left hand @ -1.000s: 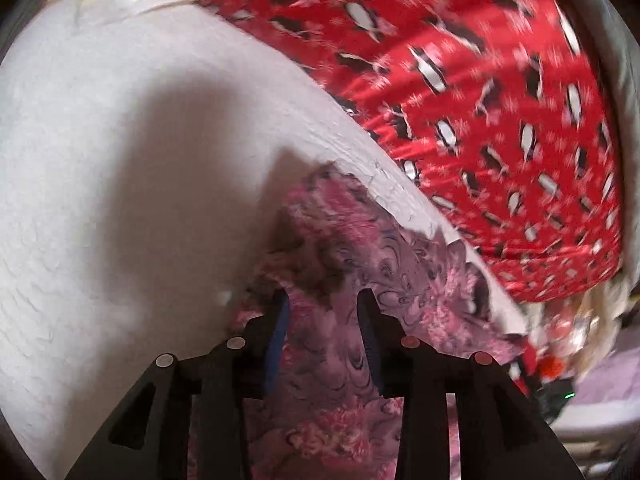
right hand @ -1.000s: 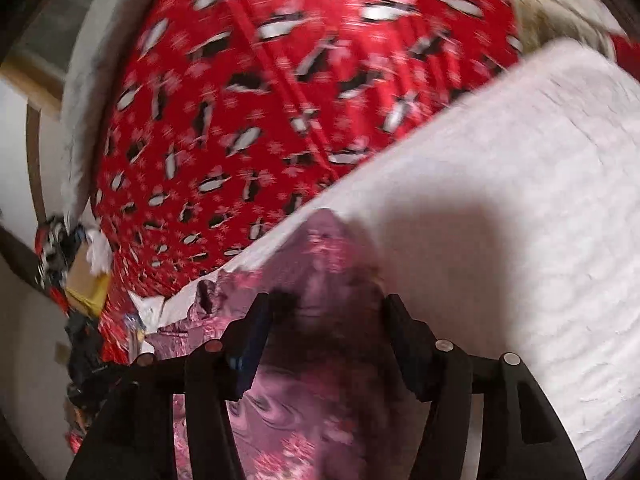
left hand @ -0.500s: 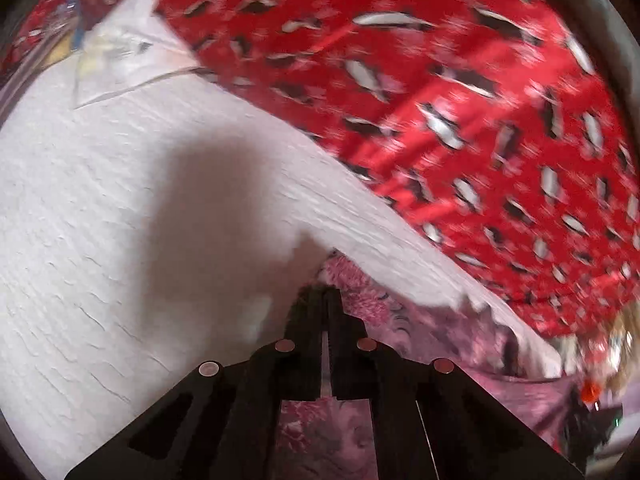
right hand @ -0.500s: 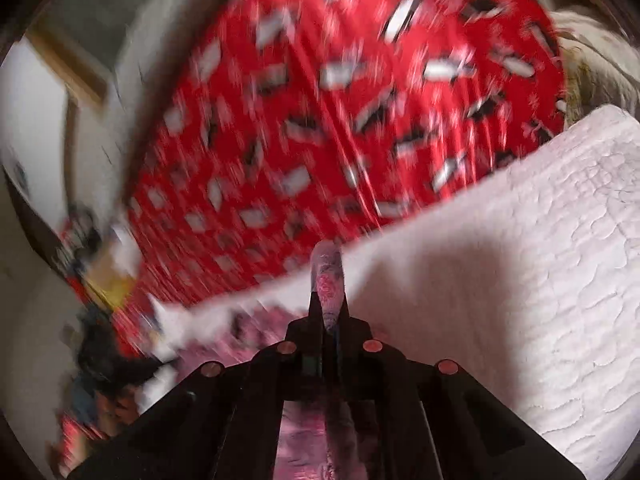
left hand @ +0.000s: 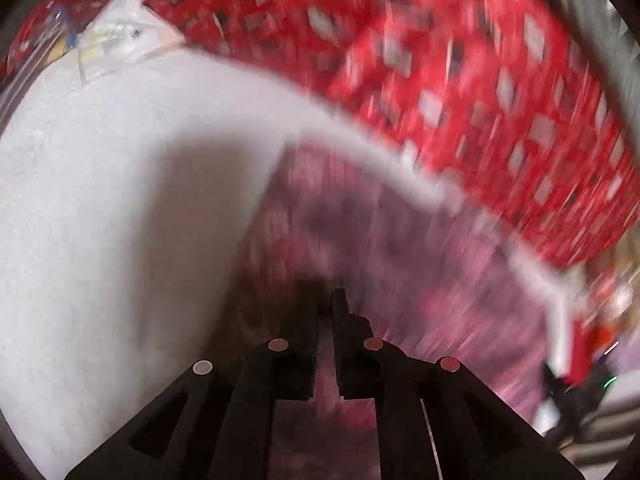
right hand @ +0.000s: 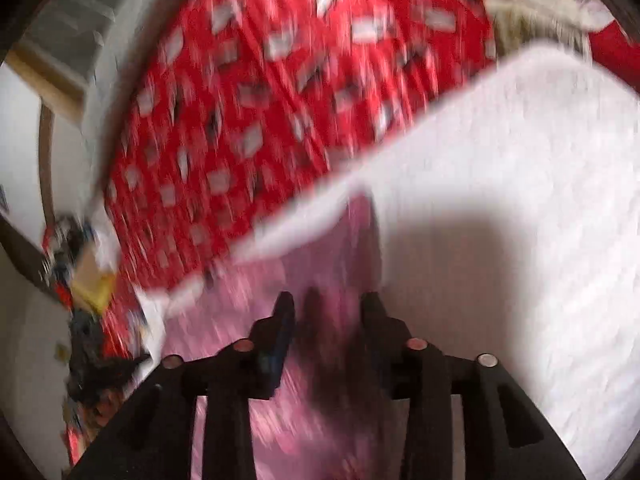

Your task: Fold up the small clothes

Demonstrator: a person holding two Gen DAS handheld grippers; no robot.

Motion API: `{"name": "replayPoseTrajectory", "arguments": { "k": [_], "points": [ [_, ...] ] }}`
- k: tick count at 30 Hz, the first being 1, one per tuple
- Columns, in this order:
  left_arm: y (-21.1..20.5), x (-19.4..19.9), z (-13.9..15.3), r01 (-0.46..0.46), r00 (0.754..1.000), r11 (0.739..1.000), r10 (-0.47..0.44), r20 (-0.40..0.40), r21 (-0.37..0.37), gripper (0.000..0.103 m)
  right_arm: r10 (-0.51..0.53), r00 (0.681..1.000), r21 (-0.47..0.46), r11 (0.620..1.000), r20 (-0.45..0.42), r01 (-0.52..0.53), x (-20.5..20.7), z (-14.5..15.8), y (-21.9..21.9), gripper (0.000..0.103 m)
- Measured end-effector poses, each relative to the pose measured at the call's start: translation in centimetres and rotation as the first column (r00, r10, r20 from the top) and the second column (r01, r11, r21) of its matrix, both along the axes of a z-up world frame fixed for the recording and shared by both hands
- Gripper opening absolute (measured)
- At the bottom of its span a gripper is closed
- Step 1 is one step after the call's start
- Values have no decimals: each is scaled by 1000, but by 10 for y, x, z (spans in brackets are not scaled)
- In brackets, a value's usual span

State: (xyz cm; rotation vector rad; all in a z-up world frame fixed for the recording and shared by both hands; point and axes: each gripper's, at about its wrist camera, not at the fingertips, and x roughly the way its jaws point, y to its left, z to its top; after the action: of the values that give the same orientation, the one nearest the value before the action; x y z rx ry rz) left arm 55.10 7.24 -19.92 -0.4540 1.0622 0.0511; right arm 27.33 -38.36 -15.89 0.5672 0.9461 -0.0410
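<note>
A pink and purple patterned garment (left hand: 360, 248) lies on a white quilted surface (left hand: 120, 200). Both views are blurred by motion. My left gripper (left hand: 327, 300) has its jaws nearly together, with the garment's cloth between and under the tips. In the right wrist view the same garment (right hand: 332, 248) spreads under my right gripper (right hand: 326, 308), whose fingers stand apart and hold nothing. The white surface (right hand: 500, 200) lies to its right.
A red fabric with a black-and-white print (left hand: 460, 60) covers the area behind the white surface and also shows in the right wrist view (right hand: 280, 80). A white plastic bag (left hand: 120, 40) lies at the far left. Clutter (right hand: 76, 272) sits at the left edge.
Both grippers closed on the garment half a second ago. Now my right gripper has opened and let the cloth go. My left gripper stays closed on it, and the garment lies more spread out.
</note>
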Motion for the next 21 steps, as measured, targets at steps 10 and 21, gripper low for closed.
{"name": "replayPoseTrajectory", "arguments": {
  "k": [10, 21],
  "points": [
    [-37, -74, 12, 34, 999, 991, -32, -17, 133, 9, 82, 997, -9, 997, -11, -82, -76, 17, 23, 9],
    [-15, -117, 19, -42, 995, 999, 41, -92, -10, 9, -22, 998, -137, 990, -65, 13, -107, 32, 19, 20]
  ]
}}
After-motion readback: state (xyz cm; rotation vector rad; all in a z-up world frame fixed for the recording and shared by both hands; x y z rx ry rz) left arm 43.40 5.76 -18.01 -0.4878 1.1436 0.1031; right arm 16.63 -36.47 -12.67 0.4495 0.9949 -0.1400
